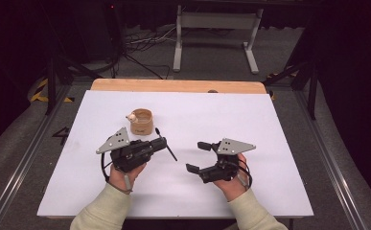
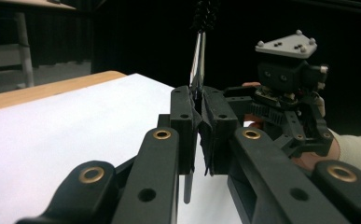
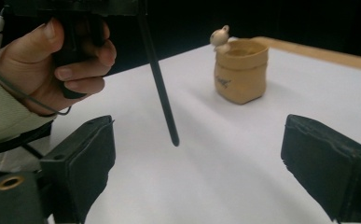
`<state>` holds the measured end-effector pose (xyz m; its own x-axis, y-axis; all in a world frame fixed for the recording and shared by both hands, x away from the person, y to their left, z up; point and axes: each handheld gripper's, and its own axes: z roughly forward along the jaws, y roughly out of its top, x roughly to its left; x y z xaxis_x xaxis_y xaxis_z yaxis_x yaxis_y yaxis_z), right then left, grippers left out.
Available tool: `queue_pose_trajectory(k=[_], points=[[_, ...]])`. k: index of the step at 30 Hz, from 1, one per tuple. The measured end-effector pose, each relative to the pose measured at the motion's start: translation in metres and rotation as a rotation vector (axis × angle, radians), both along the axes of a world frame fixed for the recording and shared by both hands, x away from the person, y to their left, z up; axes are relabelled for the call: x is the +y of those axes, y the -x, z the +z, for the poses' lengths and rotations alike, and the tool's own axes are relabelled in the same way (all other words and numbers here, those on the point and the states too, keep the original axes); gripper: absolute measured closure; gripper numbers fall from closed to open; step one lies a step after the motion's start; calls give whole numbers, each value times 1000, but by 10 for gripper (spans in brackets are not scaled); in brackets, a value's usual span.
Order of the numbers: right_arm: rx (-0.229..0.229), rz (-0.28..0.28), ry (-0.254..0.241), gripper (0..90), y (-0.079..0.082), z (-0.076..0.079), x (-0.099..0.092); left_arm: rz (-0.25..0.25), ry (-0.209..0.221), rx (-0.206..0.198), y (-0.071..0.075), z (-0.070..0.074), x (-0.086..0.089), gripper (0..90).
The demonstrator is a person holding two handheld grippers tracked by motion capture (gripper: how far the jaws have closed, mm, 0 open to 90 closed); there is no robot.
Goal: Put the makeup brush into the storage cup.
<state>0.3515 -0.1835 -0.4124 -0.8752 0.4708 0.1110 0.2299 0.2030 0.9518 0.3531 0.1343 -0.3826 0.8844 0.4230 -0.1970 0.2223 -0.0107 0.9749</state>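
Now: Left Tool Clamps a Thin Black Stick, Right Tool Spread Wide

Over the white counter (image 1: 269, 143) two hands work side by side. The left tool (image 1: 163, 143) is clenched on a thin black stick (image 1: 168, 146); in the left gripper view its jaws press together with the stick (image 2: 197, 70) pinched between them, one end rising to a dark bristly tip and the other end poking out below the pads. From above, the stick slants past the jaws, its lower end hanging near the middle of the counter between the two tools. In the right gripper view the stick (image 3: 162, 93) hangs down at a tilt from the left hand (image 3: 52, 60), its tip just above the white surface.

The right tool (image 1: 198, 156) is released: its jaws stand far apart, nothing between them, and they point toward the left tool. Only one moment is shown, so I say nothing of any motion.

Beyond the left tool sits a small tan pot (image 1: 141, 121), upright, with a little pale figure (image 1: 132, 116) perched on its rim. Pot and stick are apart.
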Motion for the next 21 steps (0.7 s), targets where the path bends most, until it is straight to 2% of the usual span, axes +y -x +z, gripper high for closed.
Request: queue_pose_trajectory(k=[6,9,16,21], points=[[-25,-34,8,28,-1,1,-5,33,12,-13,-2,7,11,843],[-48,-44,19,16,-1,3,-9,48,6,-16,-4,10,15,843],[-63,-61,25,2,1,6,-14,86,-14,-12,-10,16,19,842],[-82,-69,20,2,4,9,-19,137,-25,-7,-16,19,21,842]])
